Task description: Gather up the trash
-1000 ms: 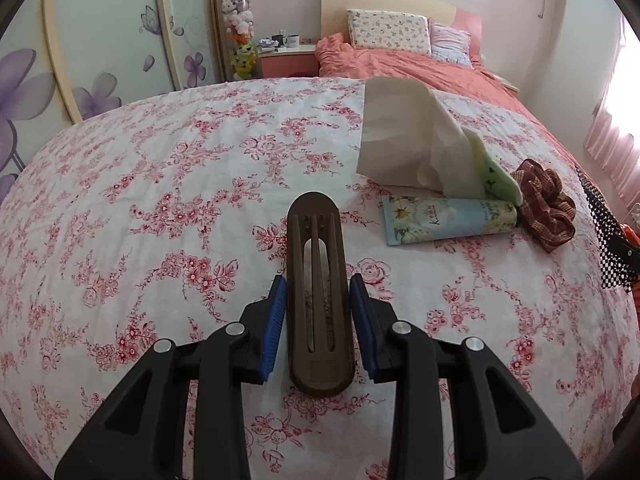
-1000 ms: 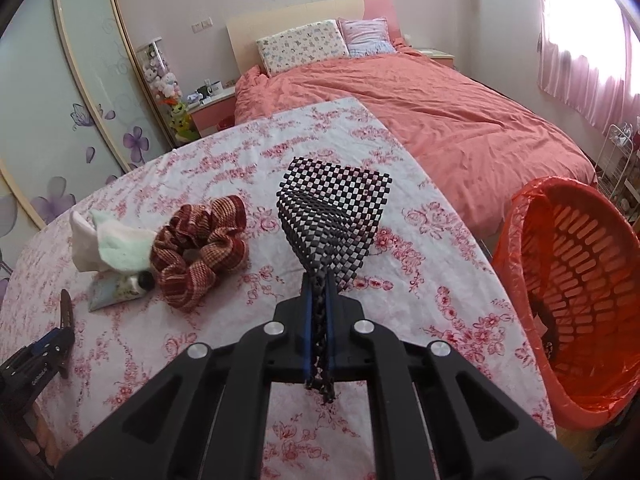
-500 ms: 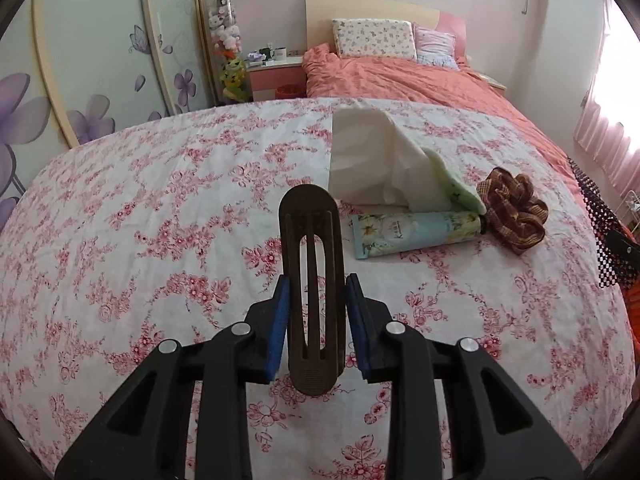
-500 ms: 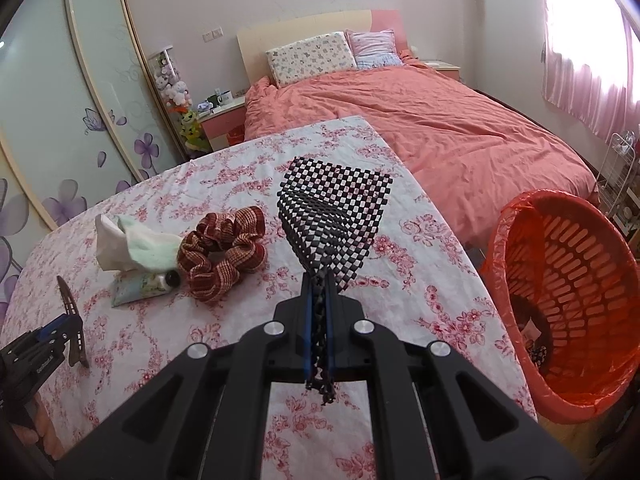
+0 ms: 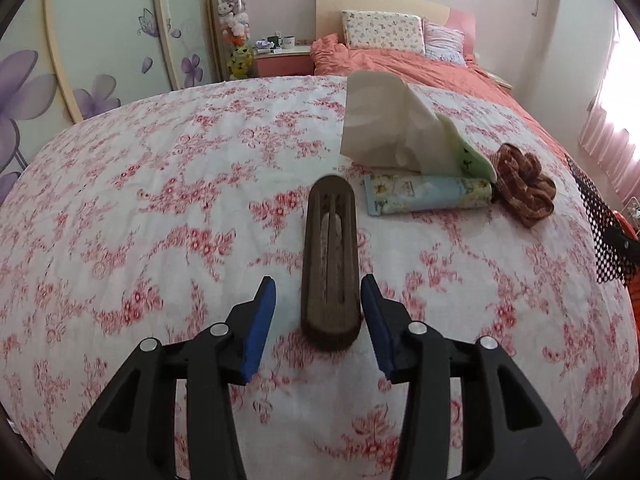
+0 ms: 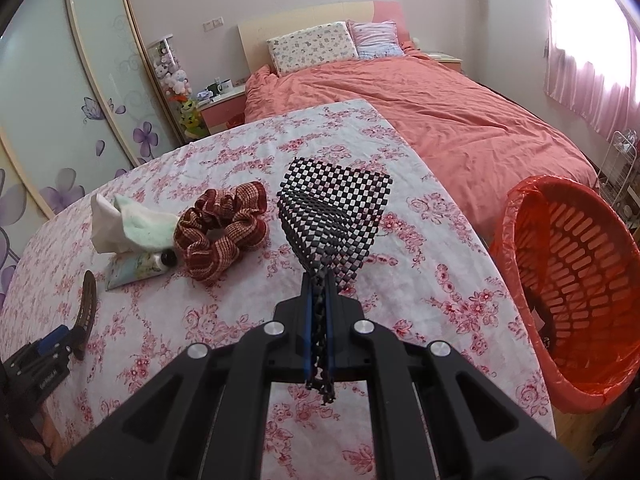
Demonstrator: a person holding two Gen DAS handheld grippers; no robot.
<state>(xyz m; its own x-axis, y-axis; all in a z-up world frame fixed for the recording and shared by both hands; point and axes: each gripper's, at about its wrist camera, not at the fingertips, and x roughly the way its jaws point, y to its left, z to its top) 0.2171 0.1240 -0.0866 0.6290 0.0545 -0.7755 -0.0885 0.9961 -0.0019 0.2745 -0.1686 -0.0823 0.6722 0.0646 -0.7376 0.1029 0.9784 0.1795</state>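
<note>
The left gripper has just been opening its jaws, and the brown hair clip lies between them on the flowered worktop; the blue pads stand off its sides, the right one very close, so it looks set down rather than gripped; across the way the right gripper has its jaws pinched tight on a black-and-white checkered mesh piece, which fans out ahead of them above the cloth; that, I judge, is the piece of trash in hand, and the step is the carry to the bin; the orange basket, lined with an orange bag, stands off the worktop's right edge, just beside the bed; its floor shows only a few small scraps, too small to name; the next move calls for a swing right, over the rim, then a release; left on the cloth, close together: a crumpled tissue, a lotion tube, a red plaid scrunchie.
</note>
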